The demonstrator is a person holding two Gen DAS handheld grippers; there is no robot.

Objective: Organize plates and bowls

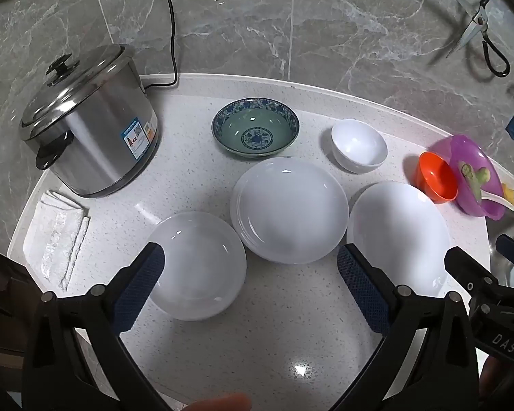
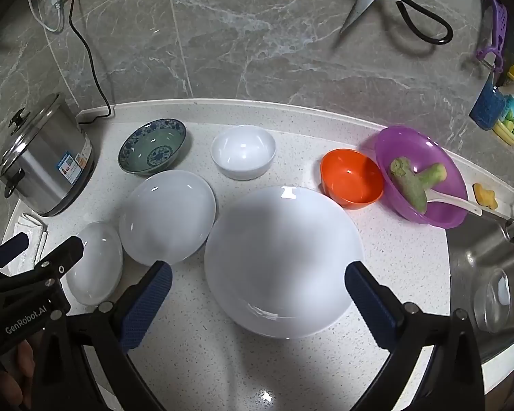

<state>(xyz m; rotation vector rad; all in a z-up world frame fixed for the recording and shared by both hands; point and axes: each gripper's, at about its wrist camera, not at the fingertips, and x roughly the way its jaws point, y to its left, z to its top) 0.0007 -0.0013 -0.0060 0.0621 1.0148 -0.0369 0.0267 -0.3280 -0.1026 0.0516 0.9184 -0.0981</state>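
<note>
step in hand: approach, nothing lifted yet. the left gripper (image 1: 250,267) and right gripper (image 2: 258,282) both hang over the counter (image 2: 394,257) tilted steeply down, jaws spread wide and empty. the large white plate (image 2: 281,257) lies below the right gripper; the middle plate (image 1: 291,209), possibly two stacked, its doubled rim unclear, and the small plate (image 1: 198,263) lie under the left. the patterned bowl (image 1: 255,132), white bowl (image 1: 358,145) and orange bowl (image 2: 351,178) stand behind. next move likely calls for lowering one jaw under a plate rim, then closing.
</note>
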